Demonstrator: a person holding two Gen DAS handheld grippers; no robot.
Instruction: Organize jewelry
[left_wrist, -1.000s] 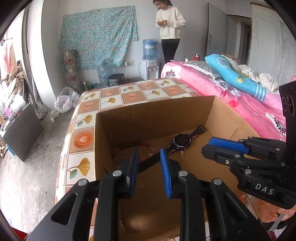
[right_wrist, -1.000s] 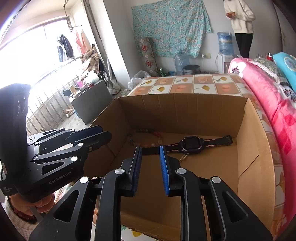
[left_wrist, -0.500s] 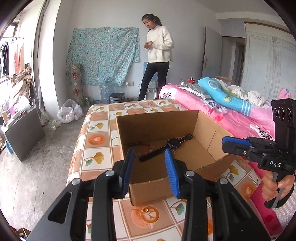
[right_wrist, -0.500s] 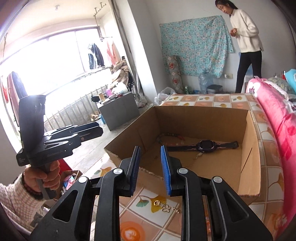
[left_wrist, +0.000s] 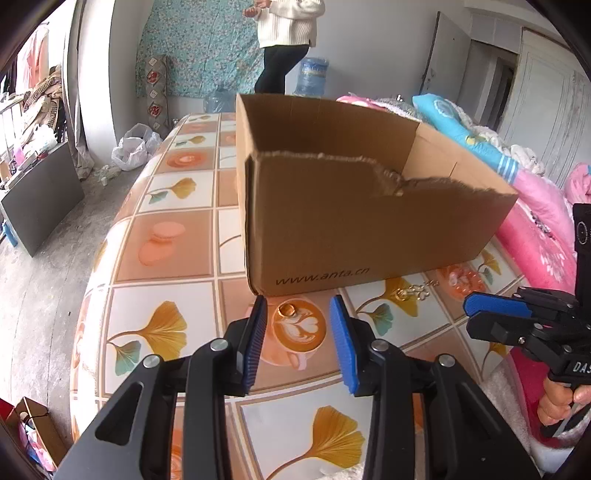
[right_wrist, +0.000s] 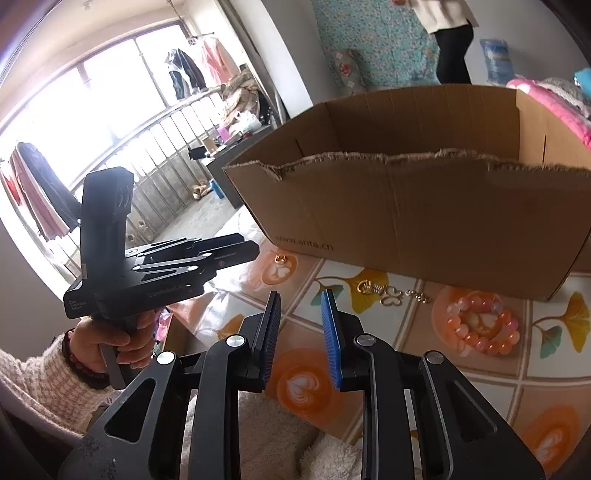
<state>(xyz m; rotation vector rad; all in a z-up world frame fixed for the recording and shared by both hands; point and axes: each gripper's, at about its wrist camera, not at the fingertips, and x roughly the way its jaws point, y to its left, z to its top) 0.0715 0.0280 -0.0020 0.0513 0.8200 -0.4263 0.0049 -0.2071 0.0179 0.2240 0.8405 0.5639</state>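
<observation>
The torn-rimmed brown cardboard box (left_wrist: 369, 221) walls the far side; patterned tablecloth (left_wrist: 166, 251) before it lies clear. The small gold ring (left_wrist: 286, 310) lies just beyond the empty, parted left gripper (left_wrist: 297, 306). Right gripper (right_wrist: 297, 299): parted, empty.

We count one cardboard box (left_wrist: 369, 221) on the patterned table (left_wrist: 166, 251), one gold ring (left_wrist: 286, 310) before it, one gold chain with charms (right_wrist: 391, 293) and one bead bracelet (right_wrist: 484, 326) alongside; two grippers, left gripper (left_wrist: 297, 343) and right gripper (right_wrist: 300, 334), each with two blue-padded fingers (left_wrist: 255, 343); two water jugs; one person standing behind
</observation>
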